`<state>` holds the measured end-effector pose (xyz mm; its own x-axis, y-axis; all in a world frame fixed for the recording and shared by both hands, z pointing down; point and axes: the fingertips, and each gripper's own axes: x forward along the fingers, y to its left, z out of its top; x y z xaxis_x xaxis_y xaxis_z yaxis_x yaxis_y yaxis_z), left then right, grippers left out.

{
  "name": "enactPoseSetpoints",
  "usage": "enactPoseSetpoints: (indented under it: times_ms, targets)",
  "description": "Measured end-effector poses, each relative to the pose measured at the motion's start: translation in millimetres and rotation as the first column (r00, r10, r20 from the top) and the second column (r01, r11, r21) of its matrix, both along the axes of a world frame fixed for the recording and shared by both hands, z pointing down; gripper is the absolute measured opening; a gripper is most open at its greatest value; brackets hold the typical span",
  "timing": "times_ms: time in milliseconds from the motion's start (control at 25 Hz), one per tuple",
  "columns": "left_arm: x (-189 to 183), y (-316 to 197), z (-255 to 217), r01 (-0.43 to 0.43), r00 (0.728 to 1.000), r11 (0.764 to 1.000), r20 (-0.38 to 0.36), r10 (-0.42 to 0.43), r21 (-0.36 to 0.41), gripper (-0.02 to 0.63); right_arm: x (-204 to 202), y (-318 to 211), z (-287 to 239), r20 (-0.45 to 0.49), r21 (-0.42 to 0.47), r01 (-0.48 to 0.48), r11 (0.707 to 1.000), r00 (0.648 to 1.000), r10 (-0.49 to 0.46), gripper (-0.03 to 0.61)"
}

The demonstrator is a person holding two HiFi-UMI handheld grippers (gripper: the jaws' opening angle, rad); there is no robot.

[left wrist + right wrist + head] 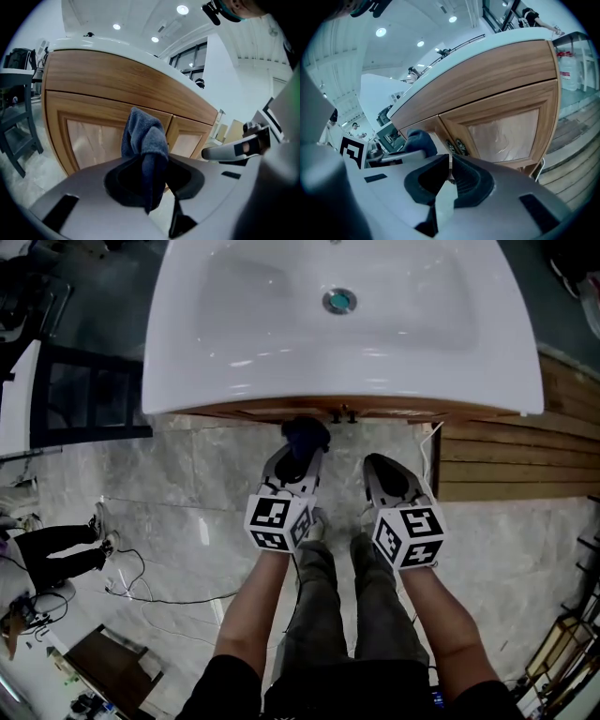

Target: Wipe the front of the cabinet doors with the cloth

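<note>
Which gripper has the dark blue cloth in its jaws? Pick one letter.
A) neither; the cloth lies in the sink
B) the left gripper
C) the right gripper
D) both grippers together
B: the left gripper has its jaws closed on the dark blue cloth, which sticks up in front of the cabinet doors; the right gripper has its jaws together with nothing between them.

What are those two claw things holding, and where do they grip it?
The left gripper pinches a dark blue cloth by its bunched middle, one end standing above the fingers. The right gripper holds nothing.
</note>
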<state>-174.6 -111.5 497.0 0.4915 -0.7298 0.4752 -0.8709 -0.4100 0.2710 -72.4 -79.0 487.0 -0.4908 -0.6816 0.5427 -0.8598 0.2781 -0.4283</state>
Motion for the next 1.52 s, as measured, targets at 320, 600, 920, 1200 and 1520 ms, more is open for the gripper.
enactPoseSetpoints:
  times_ms: [320, 600, 920, 1200, 1520]
  targets:
    - [-80.6, 12.8, 16.8, 0.09, 0.995, 0.995, 0.042, -0.089, -0.03, 0.098, -57.6, 5.9, 7.2, 0.002, -0.012, 0.08, 0.997, 0.997, -0.08, 0.044]
    - [-128.8, 11.6, 30.8, 0.134, 0.99, 0.99, 0.058, -0.132, -0.033, 0.098, -100.6, -3.9, 15.4, -0.012, -0.006, 0.154, 0.988, 0.988, -0.154, 0.044]
    - [-168.3, -7.8, 52.5, 0.172, 0.983, 0.984, 0.076, -0.168, -0.037, 0.098, -122.9, -8.2, 36.7, -0.051, -0.029, 0.195, 0.98, 0.979, -0.196, 0.044]
    - [-176.1, -31.9, 63.4, 0.175, 0.981, 0.984, 0.087, -0.171, -0.043, 0.1, -127.3, -6.4, 43.7, -0.047, -0.045, 0.183, 0.982, 0.982, -0.185, 0.044]
    - [-135.7, -32.7, 60.7, 0.077, 0.994, 0.997, 0.073, -0.075, -0.019, 0.1, -117.4, -13.8, 38.4, -0.044, -0.032, 0.161, 0.986, 0.986, -0.162, 0.044]
